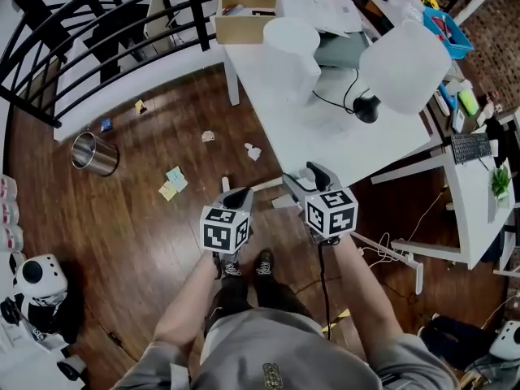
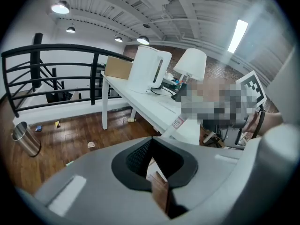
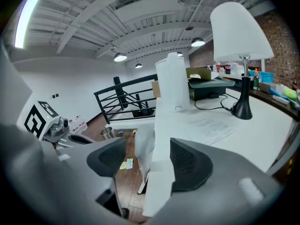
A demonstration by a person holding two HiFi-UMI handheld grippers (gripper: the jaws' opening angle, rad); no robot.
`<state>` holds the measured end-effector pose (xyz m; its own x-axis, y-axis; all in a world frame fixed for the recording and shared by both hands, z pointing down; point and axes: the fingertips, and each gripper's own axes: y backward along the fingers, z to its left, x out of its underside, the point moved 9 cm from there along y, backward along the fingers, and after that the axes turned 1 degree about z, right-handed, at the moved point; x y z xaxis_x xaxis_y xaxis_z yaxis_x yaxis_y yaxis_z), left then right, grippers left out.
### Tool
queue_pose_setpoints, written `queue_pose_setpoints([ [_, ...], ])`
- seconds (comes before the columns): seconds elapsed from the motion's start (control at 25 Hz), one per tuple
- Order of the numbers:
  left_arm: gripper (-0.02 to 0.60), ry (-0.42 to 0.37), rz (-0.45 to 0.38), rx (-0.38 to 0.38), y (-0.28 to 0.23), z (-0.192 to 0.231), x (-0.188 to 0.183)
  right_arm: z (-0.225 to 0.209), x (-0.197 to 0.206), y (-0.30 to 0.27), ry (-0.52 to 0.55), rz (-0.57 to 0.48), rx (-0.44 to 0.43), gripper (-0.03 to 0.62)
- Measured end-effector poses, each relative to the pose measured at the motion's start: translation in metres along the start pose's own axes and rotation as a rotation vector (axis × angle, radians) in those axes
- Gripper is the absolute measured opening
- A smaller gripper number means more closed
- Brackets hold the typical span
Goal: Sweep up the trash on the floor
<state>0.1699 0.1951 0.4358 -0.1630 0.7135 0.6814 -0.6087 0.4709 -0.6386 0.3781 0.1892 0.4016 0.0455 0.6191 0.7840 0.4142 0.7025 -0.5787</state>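
Wooden floor (image 1: 154, 218): paper scraps (image 1: 172, 183), scattered; crumpled tissue (image 1: 253, 151); steel bin (image 1: 93, 153), upright, near the railing.
White table (image 1: 325, 140): cardboard box (image 1: 244, 15), white cylinder (image 1: 292, 51), lamp (image 1: 404, 65), printer (image 1: 341, 49).

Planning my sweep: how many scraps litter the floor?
6: yellow scrap and blue scrap by the railing, two paper wads near the table, two sticky notes; others may hide.

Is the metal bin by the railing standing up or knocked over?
Upright. The metal bin stands on its base on the wood floor, open rim facing up.
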Motion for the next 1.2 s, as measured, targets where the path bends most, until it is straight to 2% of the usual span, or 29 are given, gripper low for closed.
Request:
queue_pose_setpoints([
  [0.16, 0.006, 0.028, 0.035, 0.001, -0.013, 0.008, 0.014, -0.002, 0.004, -0.022, 0.001, 0.025, -0.033, 0.269],
  [0.28, 0.006, 0.051, 0.051, 0.003, -0.018, 0.014, 0.022, 0.001, 0.002, -0.034, 0.012, 0.04, -0.05, 0.229],
  [0.44, 0.006, 0.068, 0.068, 0.001, -0.023, 0.019, 0.031, 0.005, 0.003, -0.038, 0.05, 0.058, -0.057, 0.071],
  [0.68, 0.006, 0.085, 0.121, -0.018, -0.041, 0.03, 0.061, 0.028, 0.004, -0.029, 0.081, 0.022, -0.069, 0.062],
  [0.88, 0.006, 0.117, 0.16, -0.05, -0.042, 0.039, 0.084, 0.052, -0.009, -0.034, 0.121, -0.021, -0.098, 0.058],
  [1.2, 0.006, 0.146, 0.131, -0.069, -0.019, 0.045, 0.107, 0.093, -0.026, -0.026, 0.215, -0.059, -0.123, 0.057],
])
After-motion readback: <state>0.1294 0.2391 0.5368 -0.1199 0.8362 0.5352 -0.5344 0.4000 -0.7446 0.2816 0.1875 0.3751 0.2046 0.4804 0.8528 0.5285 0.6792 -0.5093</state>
